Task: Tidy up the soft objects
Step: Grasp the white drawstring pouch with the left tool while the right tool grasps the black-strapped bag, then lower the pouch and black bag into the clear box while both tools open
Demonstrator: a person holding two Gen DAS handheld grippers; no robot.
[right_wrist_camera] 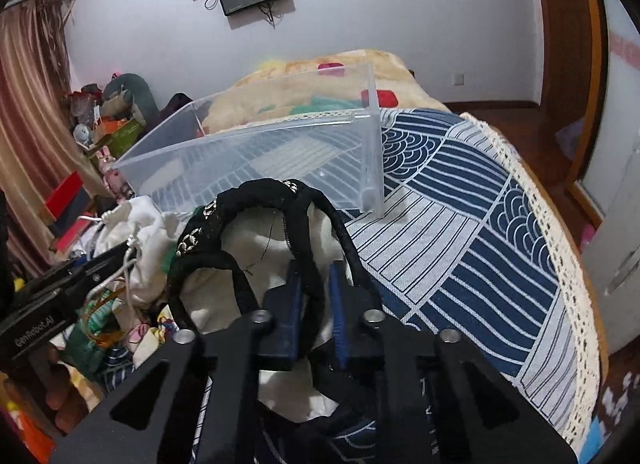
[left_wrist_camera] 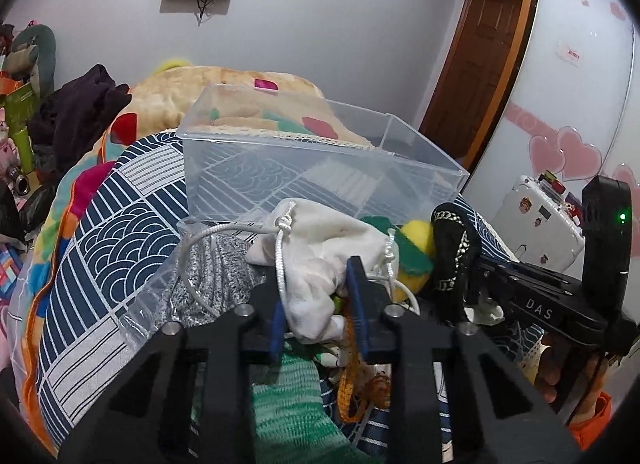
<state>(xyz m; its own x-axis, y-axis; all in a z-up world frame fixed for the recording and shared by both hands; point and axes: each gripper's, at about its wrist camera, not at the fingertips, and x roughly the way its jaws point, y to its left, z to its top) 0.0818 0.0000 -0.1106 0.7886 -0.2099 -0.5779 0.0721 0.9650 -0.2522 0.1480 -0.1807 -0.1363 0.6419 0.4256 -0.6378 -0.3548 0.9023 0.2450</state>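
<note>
My left gripper (left_wrist_camera: 316,296) is shut on a white drawstring pouch (left_wrist_camera: 320,240) lying on a pile of soft items in front of a clear plastic box (left_wrist_camera: 320,155). My right gripper (right_wrist_camera: 316,296) is shut on a black headband with gold chain trim (right_wrist_camera: 248,199), held over a white cloth (right_wrist_camera: 240,292). The headband also shows in the left wrist view (left_wrist_camera: 456,240), beside a yellow and green plush piece (left_wrist_camera: 412,252). The box (right_wrist_camera: 248,151) stands empty on the blue patterned cloth (right_wrist_camera: 460,248). The left gripper shows at the left of the right wrist view (right_wrist_camera: 92,268).
A grey knit item in a clear bag (left_wrist_camera: 204,264), a green knit piece (left_wrist_camera: 288,404) and an orange cord (left_wrist_camera: 352,380) lie in the pile. A beige blanket (left_wrist_camera: 224,91) and dark clothes (left_wrist_camera: 80,107) lie behind the box. A white suitcase (left_wrist_camera: 540,219) stands at right.
</note>
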